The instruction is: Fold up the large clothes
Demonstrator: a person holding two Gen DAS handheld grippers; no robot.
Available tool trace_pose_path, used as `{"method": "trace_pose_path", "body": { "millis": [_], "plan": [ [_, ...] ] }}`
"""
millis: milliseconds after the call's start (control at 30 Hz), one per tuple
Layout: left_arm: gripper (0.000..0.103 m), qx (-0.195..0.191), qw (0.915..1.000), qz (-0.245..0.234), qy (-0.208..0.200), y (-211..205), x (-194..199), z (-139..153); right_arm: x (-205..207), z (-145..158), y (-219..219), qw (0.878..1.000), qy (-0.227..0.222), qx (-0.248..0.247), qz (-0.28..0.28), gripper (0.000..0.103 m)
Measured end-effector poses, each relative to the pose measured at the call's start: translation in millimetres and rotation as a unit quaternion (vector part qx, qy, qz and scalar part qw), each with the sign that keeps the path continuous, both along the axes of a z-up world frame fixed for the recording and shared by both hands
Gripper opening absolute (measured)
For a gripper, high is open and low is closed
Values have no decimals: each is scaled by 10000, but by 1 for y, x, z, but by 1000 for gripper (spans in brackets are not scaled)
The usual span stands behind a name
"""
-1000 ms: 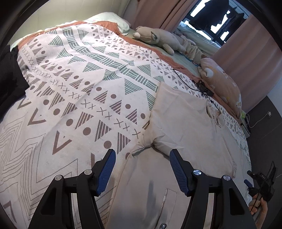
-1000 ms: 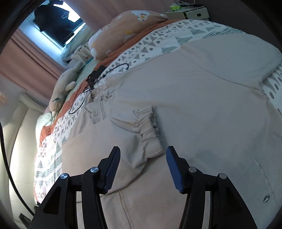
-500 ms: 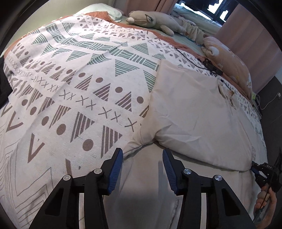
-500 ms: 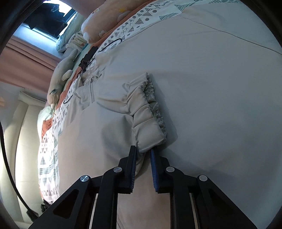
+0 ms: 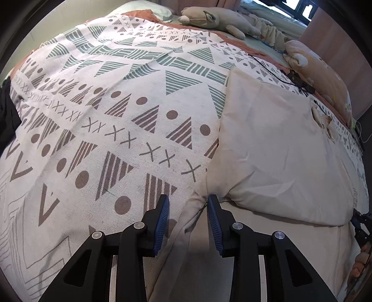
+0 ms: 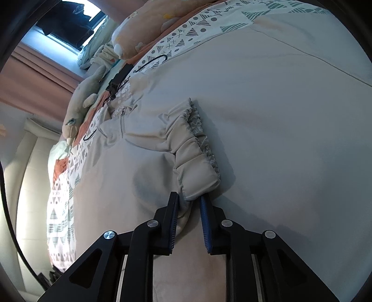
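Observation:
A large beige jacket (image 5: 281,148) lies spread on the patterned bedspread (image 5: 104,111). My left gripper (image 5: 187,204) sits low at the jacket's left armpit seam; its jaws are part open around the fabric edge there. In the right wrist view the jacket (image 6: 279,97) fills the frame, with one sleeve folded across the body. My right gripper (image 6: 189,201) is narrowed on the elastic sleeve cuff (image 6: 197,167), with cuff fabric between the blue pads. The right gripper also shows at the right edge of the left wrist view (image 5: 359,223).
Plush toys (image 5: 216,21) and an orange pillow (image 5: 325,76) lie along the far side of the bed. A black cable (image 6: 121,79) lies by the jacket's collar. Dark clothing (image 5: 7,116) lies at the bed's left edge. Curtains and a window stand behind.
Both grippers have come down onto the jacket and narrowed. The left jaws closed from wide to part open at the armpit. The right jaws closed onto the sleeve cuff.

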State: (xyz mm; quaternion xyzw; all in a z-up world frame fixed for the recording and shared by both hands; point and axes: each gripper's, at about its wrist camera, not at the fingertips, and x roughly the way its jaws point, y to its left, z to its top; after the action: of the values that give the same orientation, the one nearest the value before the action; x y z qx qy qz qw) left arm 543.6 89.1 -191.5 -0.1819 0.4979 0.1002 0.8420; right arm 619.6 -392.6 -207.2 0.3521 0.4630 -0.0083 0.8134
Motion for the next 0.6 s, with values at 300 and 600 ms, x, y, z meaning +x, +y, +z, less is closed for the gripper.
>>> {"method": "trace_pose_path", "body": {
  "millis": [300, 600],
  "plan": [
    [40, -455, 9984, -29, -346, -9, -16, 31, -49, 37, -25, 9991, -297, -111, -287, 50],
    [66, -1010, 9903, -230, -931, -32, -35, 75, -123, 76, -65, 9955, -382, -723, -474, 75]
  ]
}}
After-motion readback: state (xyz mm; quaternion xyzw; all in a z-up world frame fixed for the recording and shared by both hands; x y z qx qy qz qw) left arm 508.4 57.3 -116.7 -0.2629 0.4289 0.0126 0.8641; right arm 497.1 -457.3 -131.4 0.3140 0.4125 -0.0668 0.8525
